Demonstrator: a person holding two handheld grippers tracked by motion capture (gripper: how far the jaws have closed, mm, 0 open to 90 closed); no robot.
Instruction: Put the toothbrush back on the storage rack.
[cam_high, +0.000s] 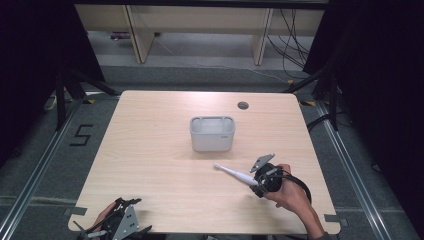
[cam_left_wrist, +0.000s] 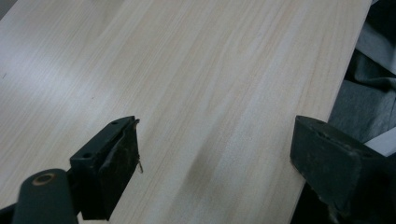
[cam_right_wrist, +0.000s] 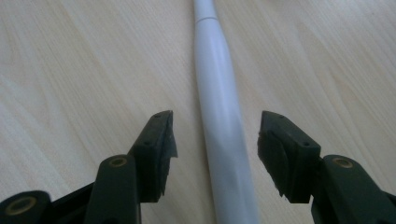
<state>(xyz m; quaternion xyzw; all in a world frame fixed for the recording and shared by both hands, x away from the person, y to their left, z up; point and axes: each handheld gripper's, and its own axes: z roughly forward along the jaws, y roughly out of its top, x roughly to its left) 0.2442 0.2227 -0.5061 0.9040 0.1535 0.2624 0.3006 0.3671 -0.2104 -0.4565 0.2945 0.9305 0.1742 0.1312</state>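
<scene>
The white electric toothbrush (cam_high: 234, 173) lies flat on the table (cam_high: 150, 165), long axis slanting — slim neck toward the grey bin (cam_high: 212, 133), thick handle between the right gripper (cam_right_wrist: 215, 140)'s parted jaws, untouched. The left gripper (cam_left_wrist: 215, 154) gapes open, near the table's edge.

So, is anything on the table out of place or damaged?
The white toothbrush lies flat on the table, outside the white container, between the open right gripper jaws. Nothing looks damaged or spilled.

A slim white electric toothbrush (cam_high: 234, 173) lies flat on the table, near a white bin.
</scene>
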